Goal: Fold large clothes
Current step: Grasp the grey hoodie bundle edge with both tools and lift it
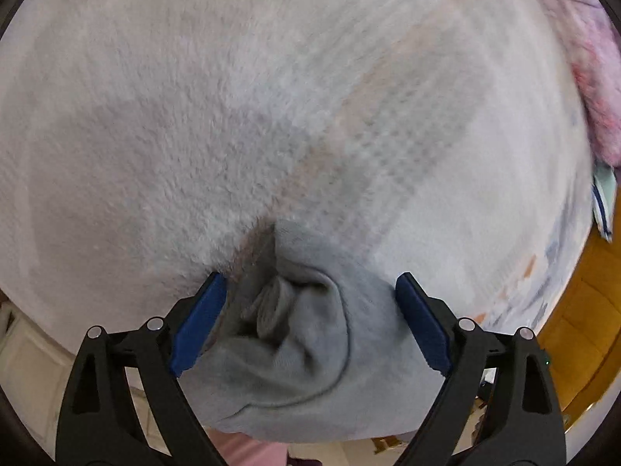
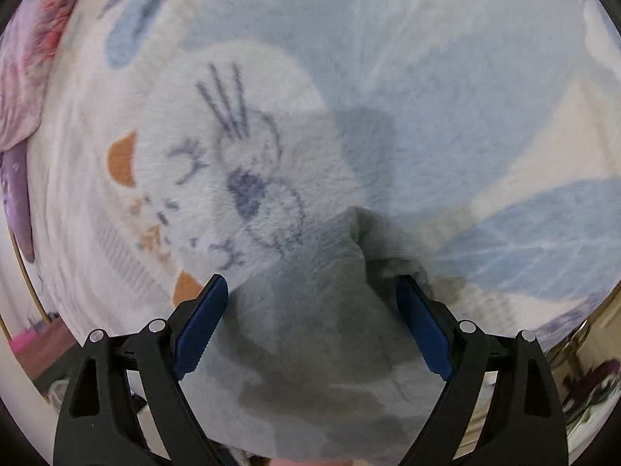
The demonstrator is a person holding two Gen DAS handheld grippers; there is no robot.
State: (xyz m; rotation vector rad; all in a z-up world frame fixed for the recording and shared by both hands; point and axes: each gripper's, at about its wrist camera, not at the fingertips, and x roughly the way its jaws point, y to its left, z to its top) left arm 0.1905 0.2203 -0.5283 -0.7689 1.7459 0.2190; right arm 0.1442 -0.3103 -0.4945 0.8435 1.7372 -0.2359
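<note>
A grey garment (image 1: 310, 369) lies bunched on a white fluffy blanket (image 1: 174, 116), its folds and a rolled cuff heaped up near the bed's near edge. My left gripper (image 1: 310, 277) hangs over it, blue pads wide apart, with the cloth between them and not pinched. In the right wrist view another part of the grey garment (image 2: 310, 330) rests on the blanket's cartoon animal print (image 2: 240, 178). My right gripper (image 2: 310, 279) stands open astride that cloth, and neither pad presses on it.
A pink and purple fluffy cover (image 1: 597, 77) lies at the blanket's far right, and shows as the pink cover (image 2: 27, 62) at the left in the right wrist view. Orange wooden furniture (image 1: 582, 310) sits beyond the bed's right edge. Pale floor (image 1: 31, 349) lies below the near edge.
</note>
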